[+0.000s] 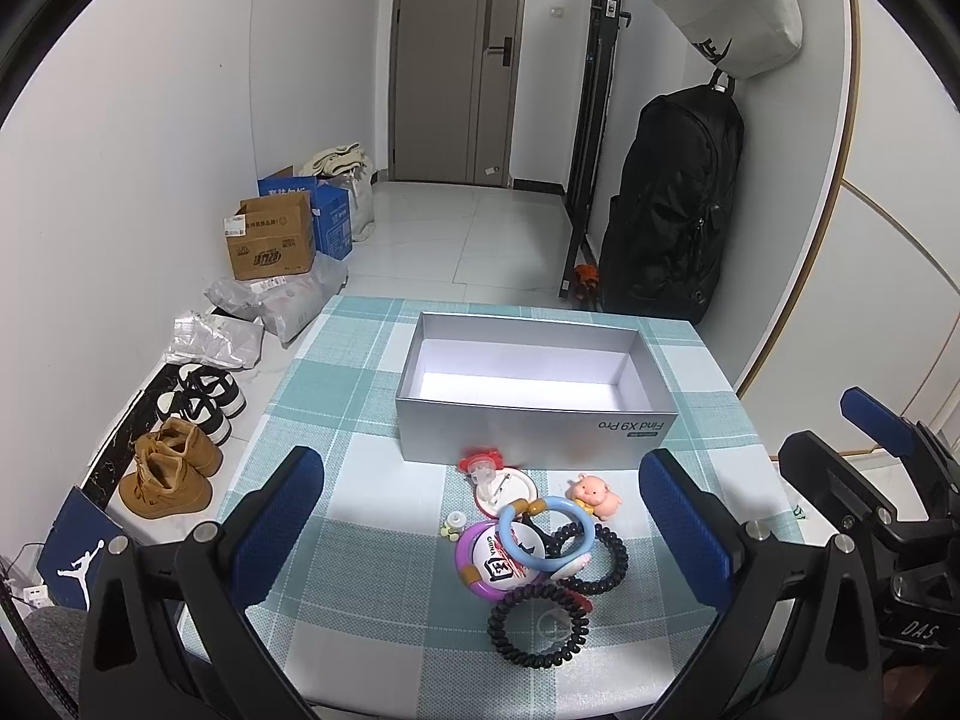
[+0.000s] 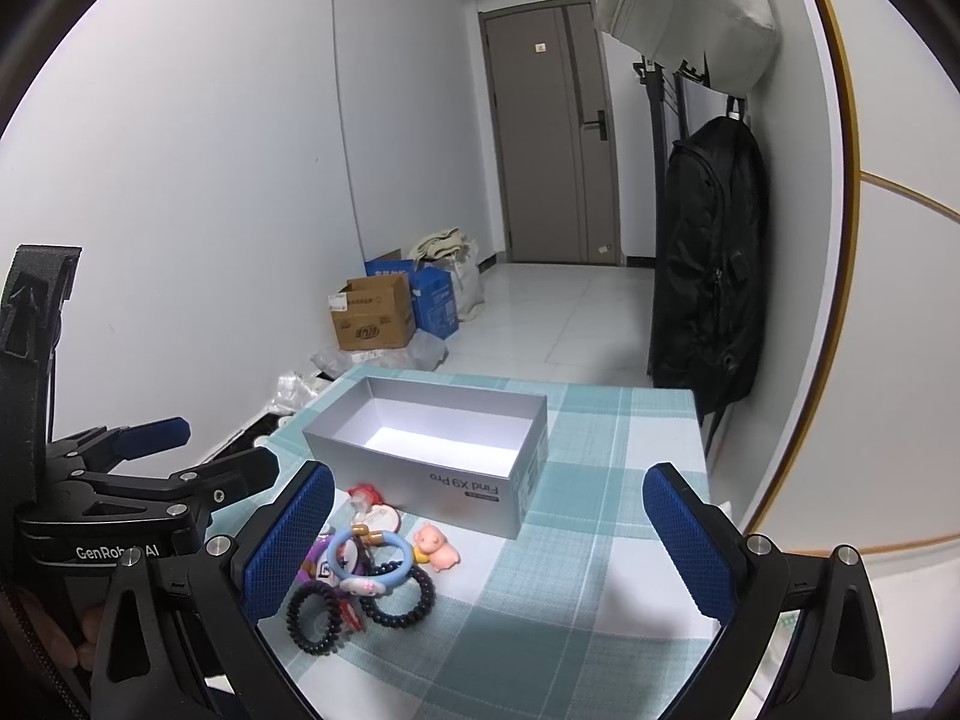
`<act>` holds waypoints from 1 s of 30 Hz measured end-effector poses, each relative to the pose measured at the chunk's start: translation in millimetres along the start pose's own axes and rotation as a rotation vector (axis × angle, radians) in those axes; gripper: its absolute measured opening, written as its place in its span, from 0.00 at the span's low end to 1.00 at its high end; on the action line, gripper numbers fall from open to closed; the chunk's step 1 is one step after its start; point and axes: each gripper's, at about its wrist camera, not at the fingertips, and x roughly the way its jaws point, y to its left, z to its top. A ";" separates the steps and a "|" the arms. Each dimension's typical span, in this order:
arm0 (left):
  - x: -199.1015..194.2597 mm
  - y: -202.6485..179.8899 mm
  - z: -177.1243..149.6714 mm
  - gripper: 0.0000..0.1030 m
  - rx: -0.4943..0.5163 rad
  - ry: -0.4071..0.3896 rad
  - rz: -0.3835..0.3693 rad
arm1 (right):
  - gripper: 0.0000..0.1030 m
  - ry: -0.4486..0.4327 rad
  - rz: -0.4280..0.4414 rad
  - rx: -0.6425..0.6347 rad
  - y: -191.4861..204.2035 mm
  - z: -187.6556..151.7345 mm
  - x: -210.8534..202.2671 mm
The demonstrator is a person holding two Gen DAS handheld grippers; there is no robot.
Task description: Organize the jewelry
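Observation:
A pile of jewelry lies on the checked tablecloth in front of an open, empty grey box (image 1: 528,426) (image 2: 480,489). It holds a blue bangle (image 1: 543,534) (image 2: 373,558), a purple bangle (image 1: 468,564), a black coil hair tie (image 1: 534,621) (image 2: 313,615), a black bead bracelet (image 1: 606,558) (image 2: 399,597), a pink pig charm (image 1: 594,495) (image 2: 437,546) and a red-rimmed badge (image 1: 501,483) (image 2: 378,513). My left gripper (image 1: 480,540) is open above the pile. My right gripper (image 2: 489,540) is open, right of the pile.
The table's right edge (image 2: 699,450) runs beside a white wall with a black backpack (image 1: 672,210) hanging on it. Left of the table, on the floor, are shoes (image 1: 174,468), plastic bags and cardboard boxes (image 1: 273,240). A door stands at the far end.

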 end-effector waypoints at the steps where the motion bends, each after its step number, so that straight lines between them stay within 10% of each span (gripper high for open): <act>1: 0.3 -0.1 -0.2 0.99 0.000 0.002 0.001 | 1.00 0.000 -0.001 0.000 -0.1 -0.1 -0.2; 19: 5.1 -0.8 -7.6 0.99 0.008 0.043 -0.001 | 1.00 0.009 -0.003 0.012 -1.9 -0.5 2.0; 30: 20.1 -3.5 -37.0 0.99 0.029 0.223 -0.070 | 1.00 0.057 -0.027 0.055 -11.2 0.9 11.5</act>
